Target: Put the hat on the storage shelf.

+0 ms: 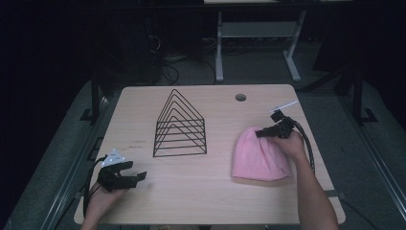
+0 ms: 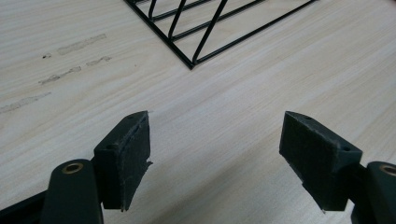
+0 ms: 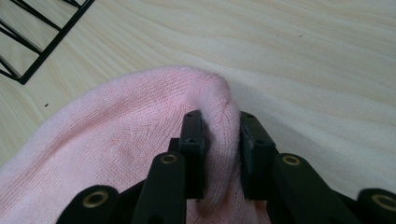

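- at the near left corner of the pale wooden counter (image 1: pixel 201 191), our left tool (image 1: pixel 139 176) rests low in the hand, its jaws wide apart with only bare wood between them.
- in the middle stands a black wire rack (image 1: pixel 180 125) of nested triangles, upright, well apart from both tools.
- to the right lies a pink knit hat (image 1: pixel 261 154), flat on the counter.
- our right tool (image 1: pixel 259 133) pinches a fold at the hat's rounded top, jaws narrow, fabric bunched between the pads.

Lab or office workroom: wood desk (image 1: pixel 201 191) with cable hole (image 1: pixel 241 97), grey carpet, floor cables (image 1: pixel 167 67).
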The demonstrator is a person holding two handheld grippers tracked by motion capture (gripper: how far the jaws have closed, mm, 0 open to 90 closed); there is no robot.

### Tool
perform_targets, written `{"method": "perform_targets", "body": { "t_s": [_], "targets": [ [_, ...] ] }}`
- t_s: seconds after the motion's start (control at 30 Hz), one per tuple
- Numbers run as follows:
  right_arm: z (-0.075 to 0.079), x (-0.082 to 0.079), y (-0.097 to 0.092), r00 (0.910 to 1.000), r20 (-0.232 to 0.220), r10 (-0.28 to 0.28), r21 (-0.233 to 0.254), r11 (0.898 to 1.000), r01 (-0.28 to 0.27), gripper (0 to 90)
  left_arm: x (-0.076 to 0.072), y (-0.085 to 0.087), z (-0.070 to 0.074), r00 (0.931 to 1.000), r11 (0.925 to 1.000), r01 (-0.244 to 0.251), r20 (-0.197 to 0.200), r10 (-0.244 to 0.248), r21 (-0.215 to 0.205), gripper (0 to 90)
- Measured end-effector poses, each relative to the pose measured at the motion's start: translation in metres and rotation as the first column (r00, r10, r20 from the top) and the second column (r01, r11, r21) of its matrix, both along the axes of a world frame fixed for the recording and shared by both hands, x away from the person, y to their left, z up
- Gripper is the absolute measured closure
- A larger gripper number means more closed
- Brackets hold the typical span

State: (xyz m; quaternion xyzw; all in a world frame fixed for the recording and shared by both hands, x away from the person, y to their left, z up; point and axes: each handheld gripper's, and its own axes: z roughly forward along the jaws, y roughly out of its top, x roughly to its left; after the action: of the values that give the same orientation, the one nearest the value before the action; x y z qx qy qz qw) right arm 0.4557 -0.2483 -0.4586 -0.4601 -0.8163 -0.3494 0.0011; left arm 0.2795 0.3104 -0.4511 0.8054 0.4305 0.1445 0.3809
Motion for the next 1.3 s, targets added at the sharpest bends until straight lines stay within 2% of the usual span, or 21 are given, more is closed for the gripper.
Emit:
{"method": "perform_targets", "body": {
  "t_s": [0.13,0.23,0.33,0.37,0.53,0.57,0.63,0.77,0.87,1.07,1.23,1.27,1.3],
  "targets": [
    [0.011,-0.006,0.0,0.9996,0.027,0.002,-0.003,1.0,-0.002,75.6,0.0,0.002,0.0,1.0,1.0,0.0,-0.003,0.0,-0.001,24.2],
    [0.026,-0.014,-0.001,0.9979,0.065,0.001,0.013,1.0,-0.002,76.2,0.0,0.002,-0.001,1.0,0.9999,-0.003,-0.008,0.003,-0.01,24.2],
    [0.032,-0.018,-0.002,0.9962,0.087,0.005,0.03,1.0,-0.008,76.4,0.0,0.003,-0.001,0.9999,0.9999,-0.004,-0.01,0.004,-0.012,24.2],
    [0.04,-0.024,-0.002,0.9942,0.108,0.007,0.034,0.999,-0.011,76.8,0.0,0.003,-0.001,0.9999,0.9999,-0.004,-0.012,0.004,-0.012,24.2],
    [0.053,-0.034,-0.004,0.9907,0.136,0.01,0.053,0.998,-0.017,77.3,-0.001,0.002,0.0,1.0,0.9999,-0.007,-0.007,0.007,-0.01,24.2],
    [0.058,-0.04,-0.005,0.9865,0.163,0.014,0.07,0.997,-0.026,77.5,-0.001,0.003,0.001,1.0,0.9999,-0.005,-0.008,0.005,-0.01,24.2],
    [0.061,-0.043,-0.006,0.9849,0.172,0.016,0.072,0.997,-0.029,77.6,-0.001,0.003,0.0,0.9999,0.9998,-0.011,-0.002,0.011,-0.018,24.2],
    [0.074,-0.061,-0.01,0.975,0.221,0.023,0.099,0.994,-0.046,77.8,-0.001,0.004,0.001,0.9999,0.9999,-0.009,-0.008,0.009,-0.01,24.2],
    [0.078,-0.068,-0.013,0.9725,0.232,0.022,0.118,0.992,-0.051,77.9,-0.001,0.003,0.0,0.9999,0.9997,-0.013,-0.001,0.013,-0.021,24.2],
    [0.086,-0.087,-0.017,0.9638,0.266,0.019,0.157,0.986,-0.063,78.2,-0.002,0.001,0.001,1.0,1.0,-0.001,-0.009,0.001,-0.006,24.2],
    [0.101,-0.103,-0.02,0.9493,0.314,0.023,0.183,0.979,-0.084,78.2,-0.003,0.001,0.0,1.0,0.9999,-0.003,-0.007,0.003,-0.012,24.2],
    [0.101,-0.103,-0.02,0.9493,0.314,0.023,0.183,0.979,-0.084,78.2,-0.003,0.001,0.0,1.0,0.9999,-0.003,-0.007,0.003,-0.012,24.2],
    [0.107,-0.108,-0.02,0.9432,0.332,0.019,0.19,0.978,-0.086,78.2,-0.002,0.001,0.0,1.0,1.0,-0.001,-0.004,0.001,-0.01,24.2]
  ]
}}
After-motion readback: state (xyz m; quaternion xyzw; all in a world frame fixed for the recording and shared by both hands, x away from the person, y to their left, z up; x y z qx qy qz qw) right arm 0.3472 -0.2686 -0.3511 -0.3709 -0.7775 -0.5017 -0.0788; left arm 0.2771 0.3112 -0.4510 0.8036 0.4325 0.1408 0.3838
